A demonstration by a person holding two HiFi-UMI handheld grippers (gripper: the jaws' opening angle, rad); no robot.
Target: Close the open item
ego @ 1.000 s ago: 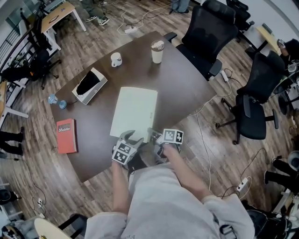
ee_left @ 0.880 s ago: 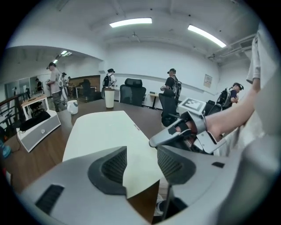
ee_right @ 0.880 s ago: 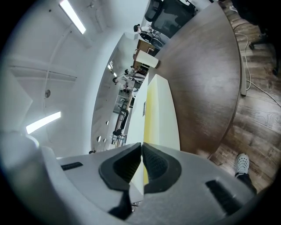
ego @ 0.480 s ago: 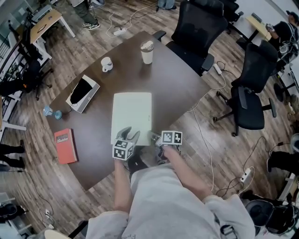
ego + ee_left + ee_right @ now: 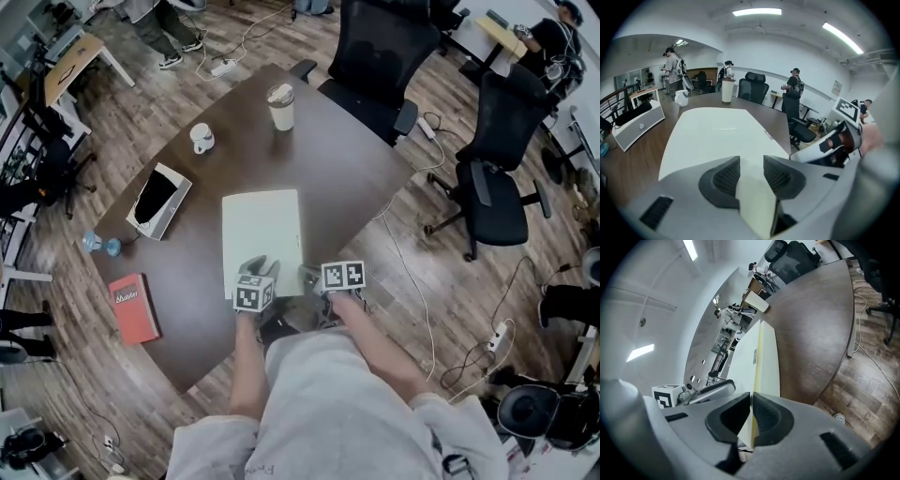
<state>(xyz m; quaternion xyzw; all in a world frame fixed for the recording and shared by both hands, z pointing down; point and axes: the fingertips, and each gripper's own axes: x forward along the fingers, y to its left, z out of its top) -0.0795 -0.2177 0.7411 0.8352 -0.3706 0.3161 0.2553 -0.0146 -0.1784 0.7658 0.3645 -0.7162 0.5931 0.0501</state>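
Observation:
A flat pale green item lies closed-looking on the dark round table, its near edge by the table's rim. My left gripper is at the item's near left edge. In the left gripper view the item stretches ahead and its near edge shows between the jaws of that gripper, which have just been closing and stand partly apart. My right gripper is at the near right corner. In the right gripper view its jaws are pinched on the thin edge of the item.
On the table stand a paper cup, a white mug, an open white box and a red book. Black office chairs ring the far and right sides. Cables cross the wooden floor.
The left gripper has slid in toward the item's near edge and lowered, and its jaws look narrower. The right gripper stays at the near right corner. The item lies a little flatter.

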